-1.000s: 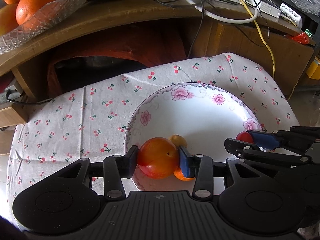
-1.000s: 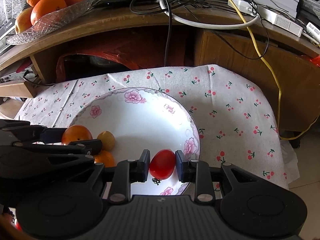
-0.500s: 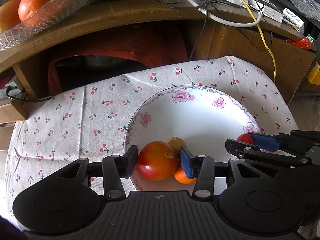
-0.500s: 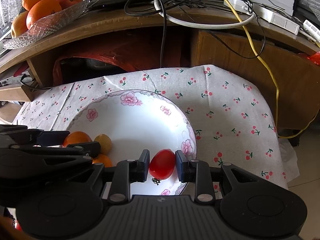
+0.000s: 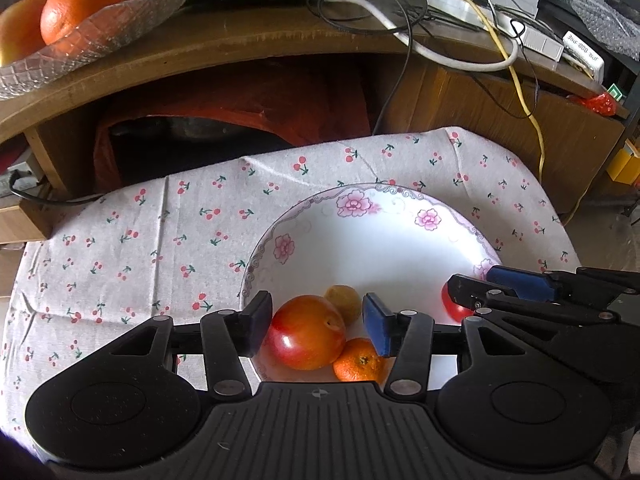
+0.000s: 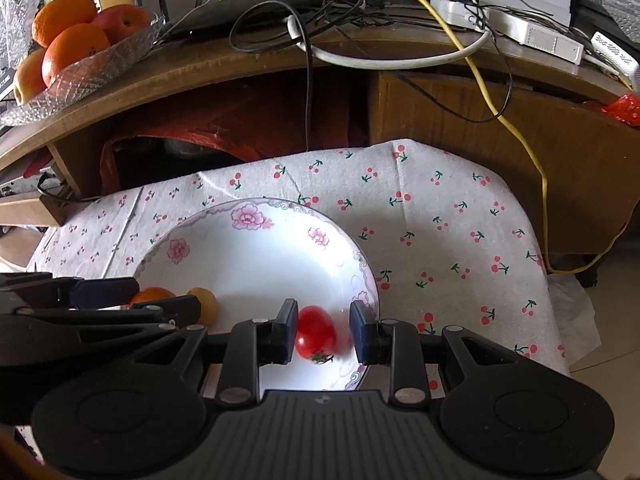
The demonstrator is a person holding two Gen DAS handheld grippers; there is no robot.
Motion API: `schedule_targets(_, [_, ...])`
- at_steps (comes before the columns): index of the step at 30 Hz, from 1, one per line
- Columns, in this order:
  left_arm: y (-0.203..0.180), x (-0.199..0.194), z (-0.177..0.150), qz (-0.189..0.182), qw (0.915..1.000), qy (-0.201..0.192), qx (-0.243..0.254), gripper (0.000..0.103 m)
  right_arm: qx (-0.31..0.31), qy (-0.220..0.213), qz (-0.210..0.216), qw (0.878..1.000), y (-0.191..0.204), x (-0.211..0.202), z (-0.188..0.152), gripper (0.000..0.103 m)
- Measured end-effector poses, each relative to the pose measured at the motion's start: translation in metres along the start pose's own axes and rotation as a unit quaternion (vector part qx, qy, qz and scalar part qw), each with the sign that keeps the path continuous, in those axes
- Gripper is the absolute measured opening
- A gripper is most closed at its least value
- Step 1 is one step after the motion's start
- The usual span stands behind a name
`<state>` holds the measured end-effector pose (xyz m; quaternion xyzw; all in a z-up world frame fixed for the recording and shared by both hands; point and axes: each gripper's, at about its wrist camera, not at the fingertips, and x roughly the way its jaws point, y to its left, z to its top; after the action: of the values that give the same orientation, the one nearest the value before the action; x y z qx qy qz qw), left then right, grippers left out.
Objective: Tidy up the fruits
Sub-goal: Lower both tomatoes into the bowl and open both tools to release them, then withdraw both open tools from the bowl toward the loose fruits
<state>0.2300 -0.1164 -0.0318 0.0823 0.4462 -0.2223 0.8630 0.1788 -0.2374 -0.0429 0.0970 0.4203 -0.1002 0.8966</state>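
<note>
A white flowered plate (image 5: 372, 248) (image 6: 248, 264) lies on a cherry-print cloth. In the left wrist view a red-orange apple (image 5: 306, 338) rests on the plate's near rim, with a small yellow fruit (image 5: 342, 300) behind it and a mandarin (image 5: 360, 366) to its right. My left gripper (image 5: 316, 326) stands open around the apple, its pads apart from it. In the right wrist view a red cherry tomato (image 6: 316, 336) lies on the plate between the fingers of my right gripper (image 6: 324, 330), which is open, with a gap on the tomato's right side.
A curved wooden desk (image 6: 280, 60) rises behind the cloth, carrying tangled cables (image 6: 320, 12) and a glass dish of oranges and apples (image 6: 76, 56) (image 5: 80, 24) at the left. A dark recess with red plastic sits under the desk. The cloth drops off at the right edge.
Both grippers have opened: the left let go of the apple and the right let go of the tomato, which now rest on the plate. Both have pulled back slightly.
</note>
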Motion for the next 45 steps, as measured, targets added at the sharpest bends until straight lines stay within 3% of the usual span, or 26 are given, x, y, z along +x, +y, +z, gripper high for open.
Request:
schedule_targets(16, [-0.002, -0.024, -0.004, -0.002, 0.9997, -0.024, 0.007, 0.067, 0.006, -0.021, 0.004, 1.000, -0.001, -0.028, 0.000, 0.032])
schedule_targets(29, [0.010, -0.056, -0.017, -0.017, 0.9993, -0.035, -0.001, 0.072, -0.005, -0.018, 0.026, 0.999, 0.009, -0.056, -0.019, 0.036])
schedule_targets(34, [0.019, -0.063, -0.025, -0.015, 0.9994, -0.033, -0.001, 0.074, -0.014, -0.012, 0.035, 0.999, 0.016, -0.061, -0.027, 0.041])
schedule_targets(45, [0.046, -0.078, -0.055, -0.003, 0.9999, -0.016, -0.002, 0.075, -0.026, 0.018, 0.029, 0.999, 0.016, -0.063, -0.054, 0.041])
